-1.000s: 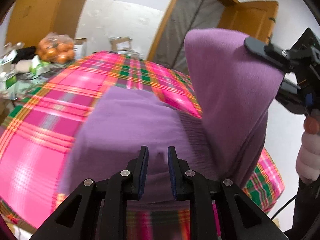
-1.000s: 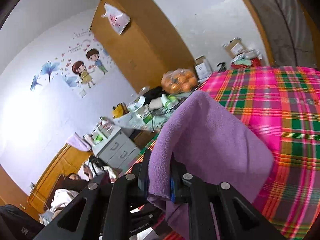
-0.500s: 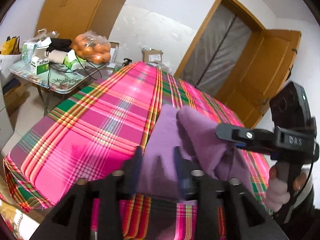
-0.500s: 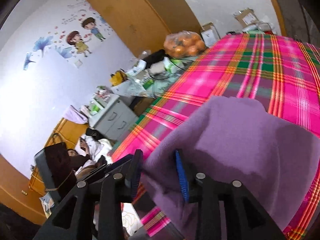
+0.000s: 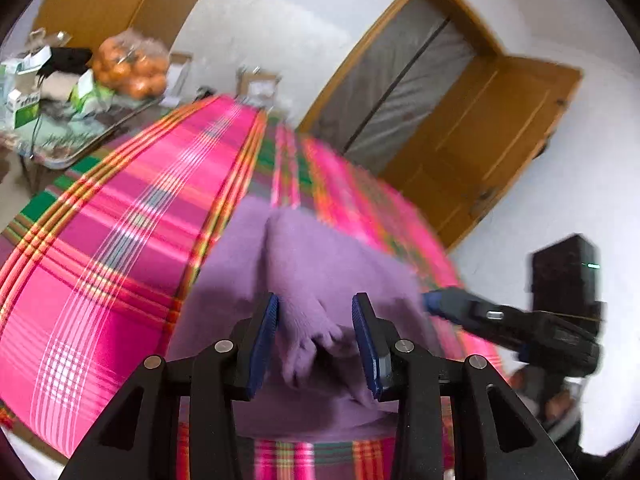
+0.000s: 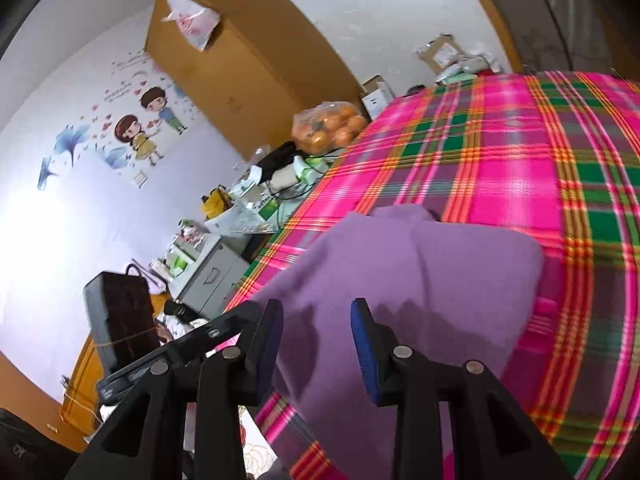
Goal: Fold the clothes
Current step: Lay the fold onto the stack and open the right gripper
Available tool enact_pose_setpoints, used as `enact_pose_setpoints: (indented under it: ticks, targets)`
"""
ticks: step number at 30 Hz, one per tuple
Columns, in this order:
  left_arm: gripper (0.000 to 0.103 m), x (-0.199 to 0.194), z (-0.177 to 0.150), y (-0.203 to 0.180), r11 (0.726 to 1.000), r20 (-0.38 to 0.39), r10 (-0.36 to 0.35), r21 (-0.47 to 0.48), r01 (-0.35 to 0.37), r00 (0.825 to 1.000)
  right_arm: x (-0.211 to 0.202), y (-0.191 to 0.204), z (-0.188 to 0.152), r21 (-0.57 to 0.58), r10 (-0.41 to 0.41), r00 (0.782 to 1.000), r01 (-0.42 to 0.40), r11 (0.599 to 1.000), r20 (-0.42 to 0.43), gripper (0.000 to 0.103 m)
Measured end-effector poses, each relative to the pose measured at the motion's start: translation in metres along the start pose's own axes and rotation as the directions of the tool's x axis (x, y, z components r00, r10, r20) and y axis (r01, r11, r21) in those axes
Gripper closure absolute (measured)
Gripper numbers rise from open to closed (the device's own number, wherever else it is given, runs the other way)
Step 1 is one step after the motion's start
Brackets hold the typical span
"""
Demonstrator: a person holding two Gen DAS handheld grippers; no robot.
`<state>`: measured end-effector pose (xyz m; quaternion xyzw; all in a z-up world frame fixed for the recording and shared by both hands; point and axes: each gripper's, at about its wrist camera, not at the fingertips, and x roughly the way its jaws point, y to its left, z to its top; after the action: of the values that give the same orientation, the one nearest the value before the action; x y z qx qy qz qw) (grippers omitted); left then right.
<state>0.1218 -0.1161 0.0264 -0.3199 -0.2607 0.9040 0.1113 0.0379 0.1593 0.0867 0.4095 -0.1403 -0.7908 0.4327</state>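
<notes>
The purple garment (image 5: 320,280) lies doubled over at the near edge of the plaid-covered tabletop (image 5: 120,240), so the fold seems just laid. The left claw (image 5: 316,328) stands open with a loose tuft of cloth between its pads, unpinched. The right claw (image 6: 316,336) also stands open above the cloth, gripping nothing.
</notes>
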Motion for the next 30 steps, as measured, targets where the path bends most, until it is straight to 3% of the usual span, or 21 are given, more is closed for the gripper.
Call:
enact_pose_setpoints:
  ticks: [1,3,5,9,13,16,24,27,30]
  targets:
    - [0.064,0.005,0.001,0.002,1.000,-0.020,0.000,-0.010,0.000,1.000,-0.001,-0.002,0.000,0.004,-0.003,1.000,0.003,1.000,0.003,0.067]
    - [0.084,0.009,0.003,0.002,0.999,-0.030,-0.032,-0.016,0.032,0.999,-0.002,-0.004,0.000,0.009,-0.007,1.000,0.007,1.000,0.008,0.067]
    - [0.092,0.003,0.007,-0.004,0.999,0.003,-0.052,0.009,0.052,0.999,-0.003,-0.006,0.002,0.012,-0.010,1.000,0.010,1.000,0.012,0.067]
    - [0.092,-0.019,0.015,-0.003,0.996,0.107,-0.088,0.038,0.084,0.990,-0.002,-0.008,0.004,0.015,-0.013,1.000,0.012,1.000,0.019,0.067]
    - [0.092,-0.007,-0.003,0.031,1.000,0.055,-0.011,-0.022,0.012,0.998,0.002,-0.010,0.003,0.012,-0.025,0.999,0.024,1.000,0.023,0.067]
    - [0.092,0.003,-0.023,0.047,0.998,0.000,0.000,-0.058,0.000,1.000,0.006,-0.013,0.001,-0.007,-0.060,0.998,0.061,0.998,0.023,0.067]
    - [0.092,-0.003,-0.027,0.049,0.999,0.011,-0.016,-0.036,0.017,1.000,0.016,-0.016,-0.008,-0.103,-0.160,0.987,0.162,0.982,0.028,0.067]
    - [0.092,-0.006,-0.028,0.051,0.999,0.014,-0.019,-0.025,0.020,1.000,0.026,-0.019,-0.015,-0.157,-0.228,0.974,0.227,0.961,0.015,0.076]
    - [0.092,-0.013,-0.031,0.056,1.000,0.017,-0.016,-0.018,0.016,1.000,0.024,-0.014,-0.018,-0.185,-0.236,0.971,0.238,0.953,0.035,0.077]
